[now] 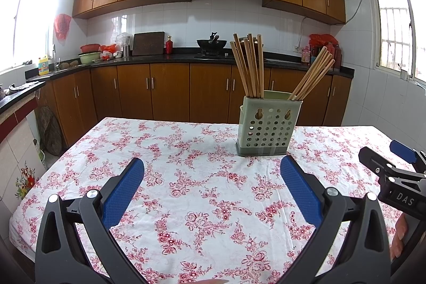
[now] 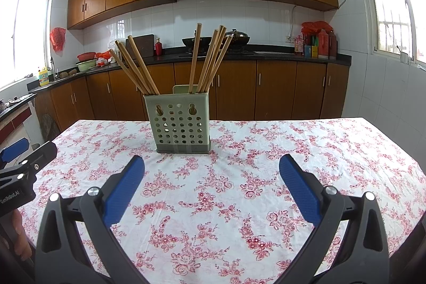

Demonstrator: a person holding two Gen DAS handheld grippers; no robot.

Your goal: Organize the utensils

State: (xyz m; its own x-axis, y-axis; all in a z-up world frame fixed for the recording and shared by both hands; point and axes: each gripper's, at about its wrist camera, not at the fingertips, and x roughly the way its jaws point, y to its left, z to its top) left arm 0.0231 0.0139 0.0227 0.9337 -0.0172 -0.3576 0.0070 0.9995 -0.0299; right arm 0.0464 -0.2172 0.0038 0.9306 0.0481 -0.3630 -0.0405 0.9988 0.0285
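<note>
A pale green perforated utensil holder stands upright on the floral tablecloth. Several wooden chopsticks stand in it in two bunches, one per side. My left gripper is open and empty, low over the cloth, short of the holder and a little left of it. My right gripper is open and empty, short of the holder and a little right of it. Each gripper shows at the edge of the other's view, the right and the left.
The table's far edge lies just behind the holder. Beyond it are brown kitchen cabinets, a dark counter with a wok, bowls and bottles. A tiled counter runs along the left.
</note>
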